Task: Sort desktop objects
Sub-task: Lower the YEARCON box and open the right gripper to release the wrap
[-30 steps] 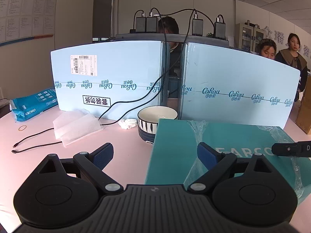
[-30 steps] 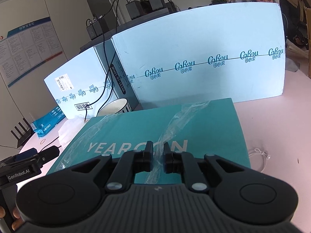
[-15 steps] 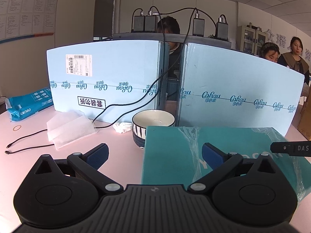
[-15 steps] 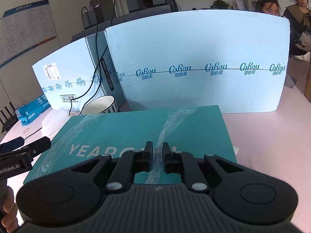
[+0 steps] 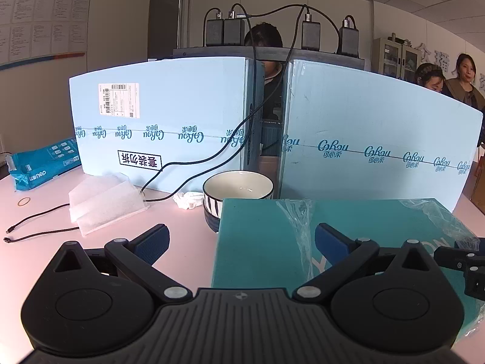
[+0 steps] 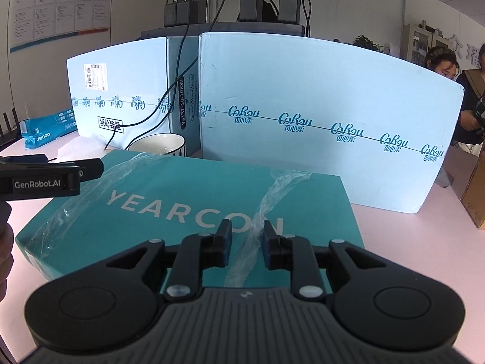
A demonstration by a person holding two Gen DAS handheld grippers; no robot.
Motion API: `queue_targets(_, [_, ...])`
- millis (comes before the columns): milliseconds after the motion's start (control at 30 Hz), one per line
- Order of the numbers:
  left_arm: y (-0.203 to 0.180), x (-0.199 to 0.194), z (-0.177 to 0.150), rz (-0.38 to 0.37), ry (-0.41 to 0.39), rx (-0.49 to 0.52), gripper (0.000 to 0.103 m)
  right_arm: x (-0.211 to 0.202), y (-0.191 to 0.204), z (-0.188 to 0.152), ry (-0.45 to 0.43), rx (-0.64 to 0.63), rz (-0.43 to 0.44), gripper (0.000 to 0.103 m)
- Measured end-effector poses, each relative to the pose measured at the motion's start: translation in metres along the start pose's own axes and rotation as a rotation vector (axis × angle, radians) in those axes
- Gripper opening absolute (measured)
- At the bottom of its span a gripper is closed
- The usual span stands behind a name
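Note:
A teal box (image 5: 363,221) printed YEARCON lies flat on the pink table, with loose clear wrap across its lid (image 6: 182,188). My left gripper (image 5: 241,236) is wide open and hovers over the box's left edge, one finger above the table and one above the lid. In the right wrist view the left gripper (image 6: 51,171) pokes in from the left. My right gripper (image 6: 248,236) hangs over the box's near part, fingers a narrow gap apart, holding nothing; a strip of wrap shows behind the gap. A striped bowl (image 5: 238,186) stands behind the box.
Two tall light-blue cartons (image 5: 163,121) (image 5: 379,139) wall off the back. Left of the bowl lie a crumpled tissue (image 5: 188,200), a white foam pouch (image 5: 103,200), a black cable (image 5: 39,233) and a blue packet (image 5: 42,166). A brown carton (image 6: 476,194) stands at the right.
The right gripper's fingers have parted slightly and it has drawn back, showing more of the lid. The left gripper has shifted a little over the box's left edge.

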State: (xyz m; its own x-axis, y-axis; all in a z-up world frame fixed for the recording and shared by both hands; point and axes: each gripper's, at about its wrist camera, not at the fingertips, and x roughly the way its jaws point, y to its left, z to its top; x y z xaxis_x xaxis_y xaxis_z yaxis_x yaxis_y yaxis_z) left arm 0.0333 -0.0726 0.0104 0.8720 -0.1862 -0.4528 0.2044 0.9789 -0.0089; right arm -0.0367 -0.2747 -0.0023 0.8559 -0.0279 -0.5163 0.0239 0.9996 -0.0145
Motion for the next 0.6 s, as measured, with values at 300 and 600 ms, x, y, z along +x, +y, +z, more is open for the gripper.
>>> queue_targets(300, [-0.016, 0.010, -0.001, 0.023, 0.026, 0.026, 0.103, -0.001, -0.015, -0.011, -0.058, 0.016, 0.020, 0.070])
queue_targets(600, [-0.025, 0.010, 0.003, 0.046, 0.017, -0.002, 0.103, -0.014, -0.024, -0.033, -0.219, 0.083, 0.038, 0.099])
